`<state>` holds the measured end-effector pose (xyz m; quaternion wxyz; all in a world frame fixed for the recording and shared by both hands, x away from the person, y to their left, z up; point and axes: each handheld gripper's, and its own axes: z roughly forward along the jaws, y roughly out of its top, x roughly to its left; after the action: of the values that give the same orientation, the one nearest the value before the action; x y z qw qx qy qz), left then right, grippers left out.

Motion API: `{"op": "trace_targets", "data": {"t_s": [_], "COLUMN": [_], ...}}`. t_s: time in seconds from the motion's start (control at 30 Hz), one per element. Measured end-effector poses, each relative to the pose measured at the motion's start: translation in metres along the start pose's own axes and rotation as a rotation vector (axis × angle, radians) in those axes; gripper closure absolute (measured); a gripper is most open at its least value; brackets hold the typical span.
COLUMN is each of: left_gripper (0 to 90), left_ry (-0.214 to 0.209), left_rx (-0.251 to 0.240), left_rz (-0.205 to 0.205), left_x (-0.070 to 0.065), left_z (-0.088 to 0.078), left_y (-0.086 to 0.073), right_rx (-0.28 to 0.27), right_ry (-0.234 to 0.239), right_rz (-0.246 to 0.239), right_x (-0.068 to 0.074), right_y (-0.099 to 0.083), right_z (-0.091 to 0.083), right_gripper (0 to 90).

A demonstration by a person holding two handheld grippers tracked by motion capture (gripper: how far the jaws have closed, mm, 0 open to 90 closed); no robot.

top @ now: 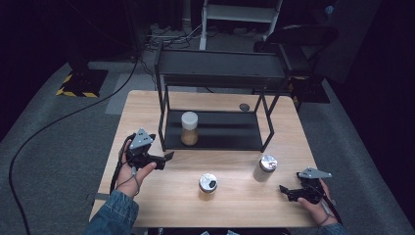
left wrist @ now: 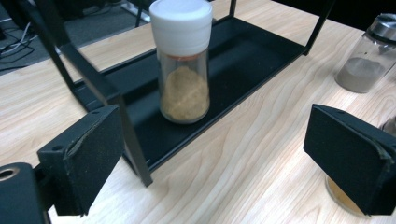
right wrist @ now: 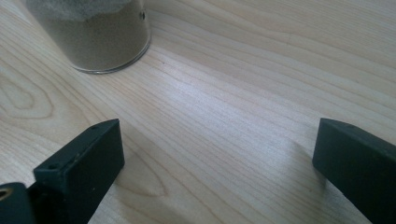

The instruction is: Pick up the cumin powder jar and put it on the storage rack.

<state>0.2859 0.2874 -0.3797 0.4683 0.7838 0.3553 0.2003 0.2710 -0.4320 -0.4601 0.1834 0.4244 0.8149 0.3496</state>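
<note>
A glass spice jar with a white cap [top: 189,128] [left wrist: 183,65], half full of tan powder, stands upright on the lower shelf of a black metal rack [top: 215,129] [left wrist: 243,51]. Two metal-lidded jars stand on the table in front: one near the middle [top: 208,183], one to its right [top: 266,167] [left wrist: 369,56] holding grey-brown powder. My left gripper [top: 169,157] [left wrist: 219,163] is open, left of the rack's front corner, aimed at the white-capped jar. My right gripper [top: 285,190] [right wrist: 215,172] is open just above the tabletop, right of the jars, with a jar's base [right wrist: 93,37] ahead.
The wooden table [top: 235,205] carries the rack, whose upper shelf [top: 220,66] overhangs the lower one. A small dark disc [top: 244,106] lies behind the rack. A rack leg [left wrist: 133,144] stands close before my left jaw. Cables and a chair are on the floor beyond.
</note>
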Motion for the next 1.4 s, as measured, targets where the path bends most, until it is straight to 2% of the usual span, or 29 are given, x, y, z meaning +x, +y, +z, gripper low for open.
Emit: {"op": "trace_targets", "data": {"t_s": [0.27,0.7,1.27,1.4], "left_gripper": [4.2,4.3,5.3,5.4], "left_ry": [0.004,0.007,0.029,0.029], "left_rx": [0.025,0.095,0.163,0.193], "left_rz": [0.016,0.011,-0.046,-0.052], "left_x": [-0.006,-0.01,-0.001,-0.002], "left_z": [-0.004,0.005,0.012,0.016], "left_y": [-0.016,-0.039,-0.062,-0.066], "right_rx": [0.001,0.001,0.001,0.001], "right_ry": [-0.007,-0.011,-0.01,-0.01], "right_rz": [0.0,0.002,0.002,0.002], "right_x": [0.001,0.002,0.002,0.002], "right_y": [0.0,0.0,0.0,0.0], "right_z": [0.0,0.0,0.0,0.0], "right_gripper": [1.4,1.4,1.4,1.4]}}
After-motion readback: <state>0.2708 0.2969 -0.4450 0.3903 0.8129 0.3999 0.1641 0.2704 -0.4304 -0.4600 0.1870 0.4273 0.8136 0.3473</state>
